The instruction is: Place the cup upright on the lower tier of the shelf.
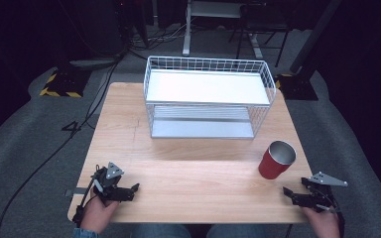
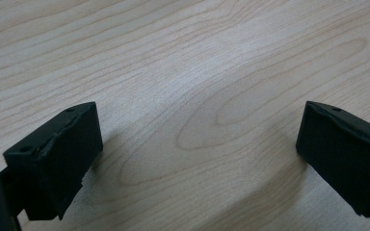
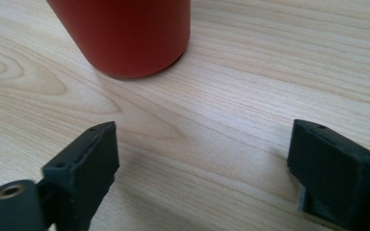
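- The cup [image 1: 277, 159] stands upright on the surface [image 1: 193, 178], mouth up, long axis vertical; nothing shows inside it.
- It sits in front of the rack [image 1: 207, 96], off that rack's right corner; both rack shelves are bare.
- Right gripper [image 1: 291, 193], near the cup: jaws released, nothing between.
- Left gripper [image 1: 131, 191], well apart from the cup: jaws released.
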Demonstrator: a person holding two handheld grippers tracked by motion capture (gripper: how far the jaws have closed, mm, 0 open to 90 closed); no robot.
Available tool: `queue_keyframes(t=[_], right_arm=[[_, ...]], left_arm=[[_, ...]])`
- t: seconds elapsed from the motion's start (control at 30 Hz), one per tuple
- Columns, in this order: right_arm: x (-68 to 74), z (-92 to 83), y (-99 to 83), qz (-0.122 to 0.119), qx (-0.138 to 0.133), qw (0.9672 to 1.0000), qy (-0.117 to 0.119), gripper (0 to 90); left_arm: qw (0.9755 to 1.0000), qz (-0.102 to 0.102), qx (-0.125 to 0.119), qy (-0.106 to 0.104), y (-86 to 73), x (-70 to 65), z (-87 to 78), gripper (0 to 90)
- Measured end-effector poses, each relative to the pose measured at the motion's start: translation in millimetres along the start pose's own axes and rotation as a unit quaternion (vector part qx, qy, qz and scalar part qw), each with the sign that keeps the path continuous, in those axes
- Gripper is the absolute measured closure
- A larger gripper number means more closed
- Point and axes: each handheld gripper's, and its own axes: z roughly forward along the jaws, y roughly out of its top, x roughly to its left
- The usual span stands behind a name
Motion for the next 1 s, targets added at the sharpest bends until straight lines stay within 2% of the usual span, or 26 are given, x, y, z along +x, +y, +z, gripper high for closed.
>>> queue_keyframes(t=[0.1, 0.17, 0.4, 0.7, 0.83, 1.0], right_arm=[[-2.7, -3.0, -1.1, 0.013, -0.006, 0.9999, 0.005, 15.3], [-2.7, -4.1, -1.2, 0.013, -0.006, 0.9999, 0.004, 15.2], [1.5, -12.2, 2.4, 0.001, -0.018, 0.9998, -0.005, 14.7], [17.3, -26.2, 11.6, -0.023, -0.034, 0.9991, -0.008, 13.9], [24.9, -33.7, 16.2, -0.031, -0.051, 0.9982, -0.006, 10.7], [32.4, -41.6, 20.7, -0.040, -0.074, 0.9964, 0.001, 1.7]], left_arm=[[1.0000, 0.000, 0.002, -0.001, 0.4, 0.2, 0.1, 2.8], [1.0000, -0.001, 0.000, 0.000, 0.6, 0.0, 0.5, 2.7], [1.0000, 0.000, 0.002, -0.001, 1.3, 0.5, 0.8, 2.6], [1.0000, 0.000, 0.001, 0.000, 2.6, 0.5, 2.3, 2.0], [1.0000, 0.001, 0.002, 0.001, 2.9, 0.7, 2.4, 1.9], [1.0000, 0.001, 0.001, 0.000, 3.0, 0.7, 2.6, 1.9]])
